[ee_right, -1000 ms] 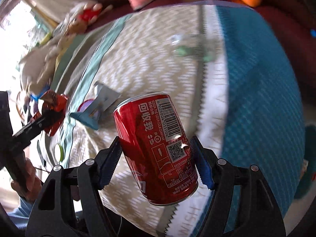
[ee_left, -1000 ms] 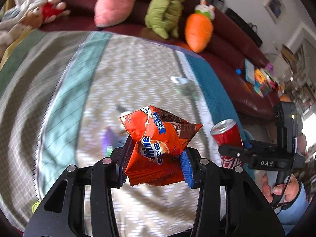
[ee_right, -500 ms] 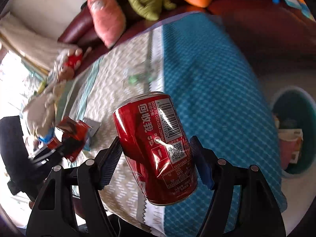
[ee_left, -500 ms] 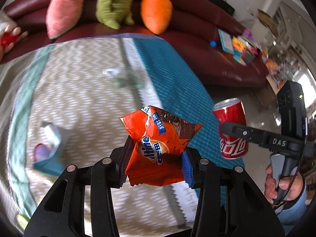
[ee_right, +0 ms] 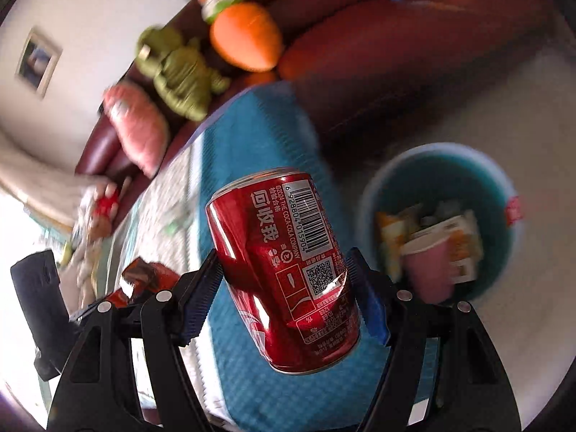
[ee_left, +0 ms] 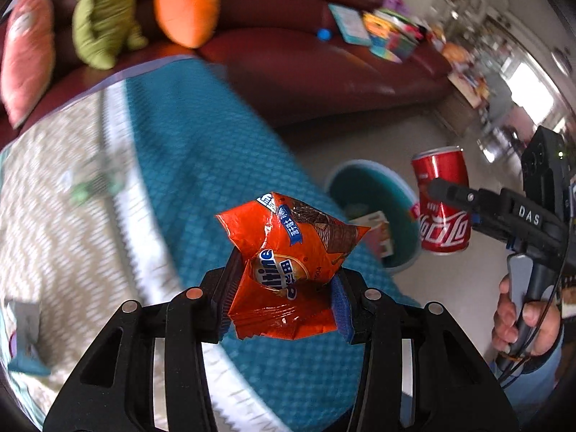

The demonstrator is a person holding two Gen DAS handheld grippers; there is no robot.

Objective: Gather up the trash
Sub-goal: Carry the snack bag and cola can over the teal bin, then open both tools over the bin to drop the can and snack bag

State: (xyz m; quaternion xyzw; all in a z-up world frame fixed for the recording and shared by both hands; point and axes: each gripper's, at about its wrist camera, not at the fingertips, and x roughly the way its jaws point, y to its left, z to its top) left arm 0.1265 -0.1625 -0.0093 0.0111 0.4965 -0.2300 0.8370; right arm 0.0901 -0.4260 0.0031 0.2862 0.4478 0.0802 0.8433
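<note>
Left gripper (ee_left: 284, 288): closed on orange snack wrapper (ee_left: 288, 252), center-bottom of left wrist view; blue pads pinch it both sides, wrapper crumpled, sticks up above the fingers.
Right gripper (ee_right: 288, 280): clamped on red cola can (ee_right: 284, 270), center of right wrist view; can tilted, top leans upper left, barcode + QR side faces cam.
Can, other view: same can (ee_left: 442, 205) at right of left wrist view, held in right gripper (ee_left: 453, 194), upright-ish, just right of bin rim in frame.
Hand: person's right hand (ee_left: 522, 316) on the gripper handle, lower right of left wrist view.
Wrapper, other view: orange wrapper (ee_right: 140, 280) at lower left of right wrist view, in left gripper (ee_right: 118, 298), partly hidden.
Trash bin: teal round bin (ee_right: 504, 252) on floor, right of right wrist view; holds cup + paper/pkg scraps. In left wrist view bin (ee_left: 406, 216) is center-right, between wrapper and can.
Desk: covered w/ blue + beige zigzag cloth (ee_left: 201, 165), fills left/center of left wrist view; blurry small items on it, can't ID.
Sofa: dark red sofa (ee_left: 324, 68) across top; orange carrot plush (ee_left: 187, 7), green plush (ee_left: 100, 18), pink plush (ee_left: 25, 50) on it upper left.
Blur: both views motion-blurred at edges.
</note>
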